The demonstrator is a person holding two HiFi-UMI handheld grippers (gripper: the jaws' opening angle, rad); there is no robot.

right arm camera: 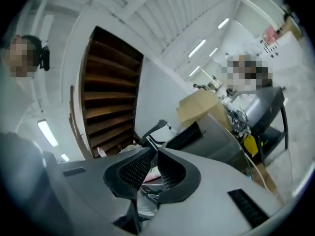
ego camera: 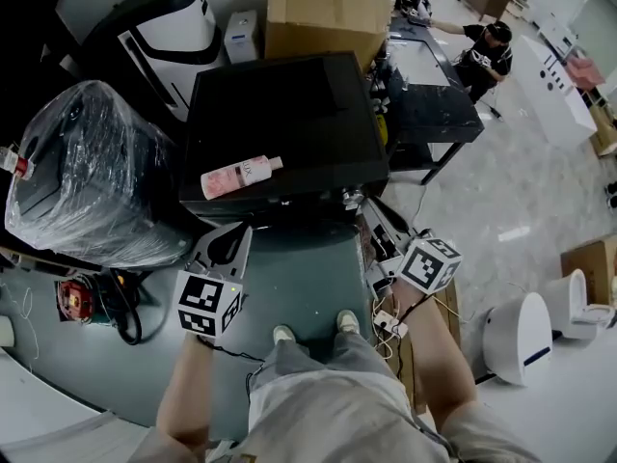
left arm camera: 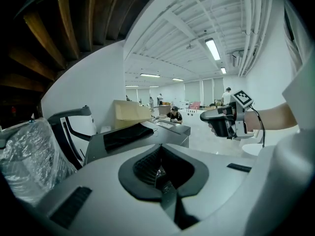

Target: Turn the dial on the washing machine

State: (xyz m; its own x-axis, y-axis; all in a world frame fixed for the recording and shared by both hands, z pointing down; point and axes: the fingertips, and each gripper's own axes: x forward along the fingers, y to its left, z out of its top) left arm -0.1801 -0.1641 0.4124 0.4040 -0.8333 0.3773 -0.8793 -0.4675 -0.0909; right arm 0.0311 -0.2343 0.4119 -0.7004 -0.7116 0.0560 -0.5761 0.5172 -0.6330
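The washing machine (ego camera: pixel 280 114) is a black-topped box straight ahead of me, with a pink bottle (ego camera: pixel 241 176) lying on its lid. I cannot make out its dial in any view. My left gripper (ego camera: pixel 236 231) hangs in front of the machine's near left corner with its jaws together and nothing in them. My right gripper (ego camera: pixel 368 207) is held by the machine's near right corner; its jaws stand a narrow gap apart with nothing between them. The left gripper view shows the machine (left arm camera: pixel 138 141) and the right gripper (left arm camera: pixel 209 119) in the air to its right.
A plastic-wrapped appliance (ego camera: pixel 92 172) stands to the left. A cardboard box (ego camera: pixel 323 13) is behind the machine. A black table (ego camera: pixel 429 95) with a seated person (ego camera: pixel 487 51) is at the right. Cables and a power strip (ego camera: pixel 390 321) lie by my feet, and a white round appliance (ego camera: pixel 516 340) stands further right.
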